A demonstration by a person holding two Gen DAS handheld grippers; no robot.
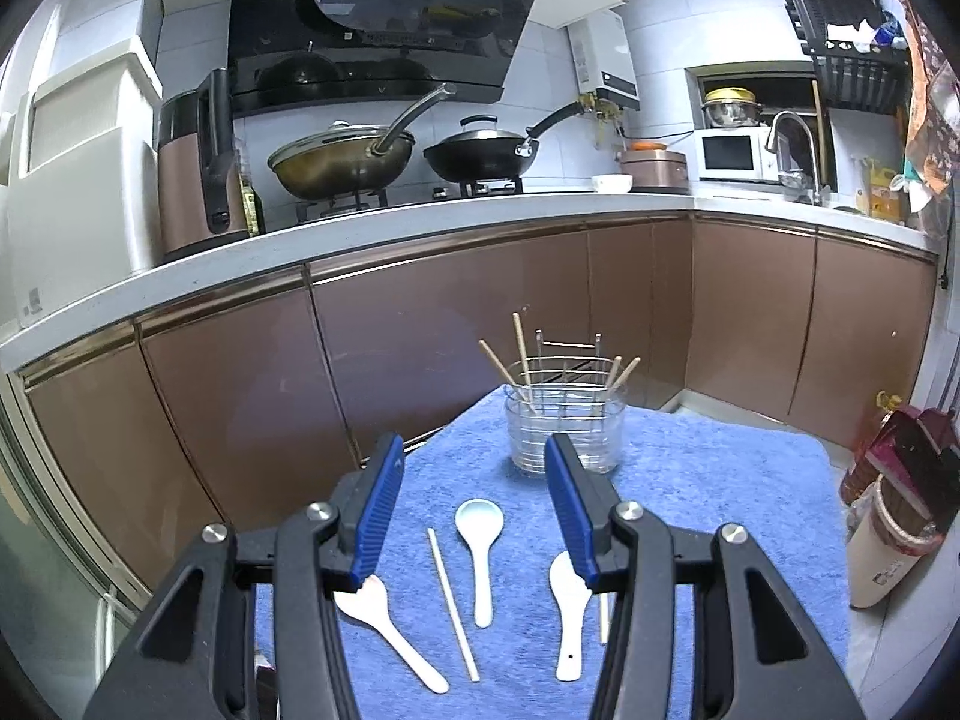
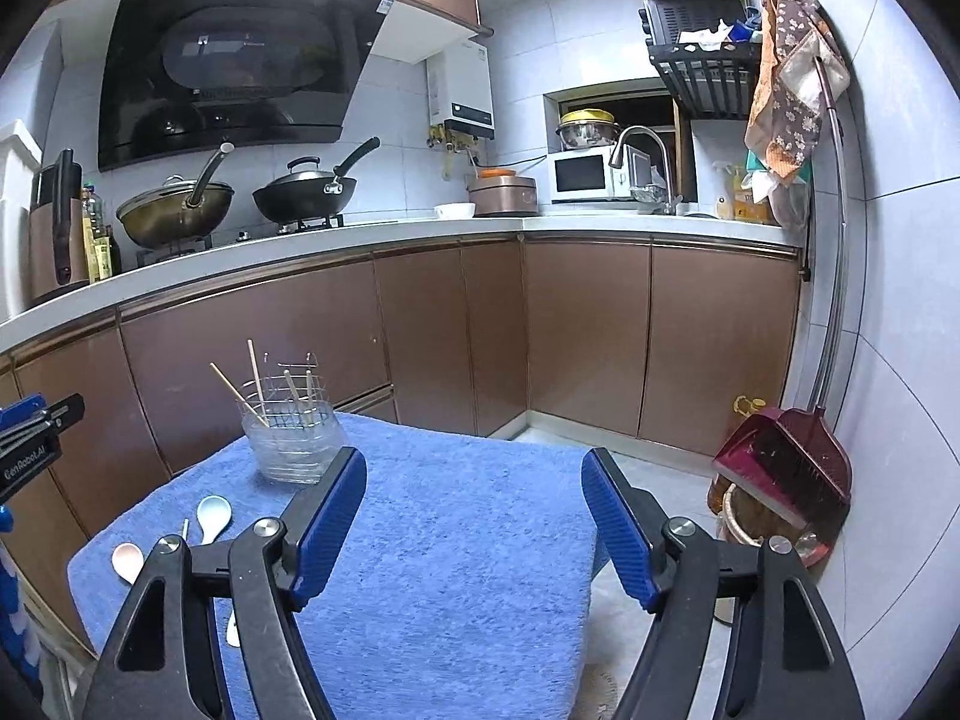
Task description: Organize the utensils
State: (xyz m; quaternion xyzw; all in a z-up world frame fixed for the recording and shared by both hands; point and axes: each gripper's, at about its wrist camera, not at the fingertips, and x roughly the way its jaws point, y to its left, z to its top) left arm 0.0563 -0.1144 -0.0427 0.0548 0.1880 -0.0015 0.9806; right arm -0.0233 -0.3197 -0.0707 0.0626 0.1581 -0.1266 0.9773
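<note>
Below, spread over a small table: a blue towel point(image 1: 690, 480), with the loose utensils lying near its front edge. From left to right in the left wrist view: a white spoon point(image 1: 384, 630) partly hidden under the left finger, a single chopstick point(image 1: 453, 603) lying flat just beside it, a pale blue spoon point(image 1: 480, 546) with its bowl pointing away, and a second white spoon point(image 1: 567, 624) tucked under the right finger. Just beyond that last spoon, a thin pale stick, too hidden to name for certain.

Further back on the towel, upright: a wire holder point(image 1: 567, 426) with a clear liner, four chopsticks point(image 1: 522, 360) leaning inside it at different angles.

Left gripper point(image 1: 474, 474) held above the loose utensils, blue pads spread wide, gripping nothing. Right gripper point(image 2: 474, 516) off to the right over a bare part of the towel, likewise spread wide with nothing between the pads. Well apart from the holder, which sits to its far left in that view, with the spoons lower left.

Behind, along the counter point(image 1: 420, 222): two woks point(image 1: 342, 162) on the stove, a microwave point(image 1: 732, 153) near the tap. On the floor by the right wall, a red dustpan point(image 2: 780, 462).
</note>
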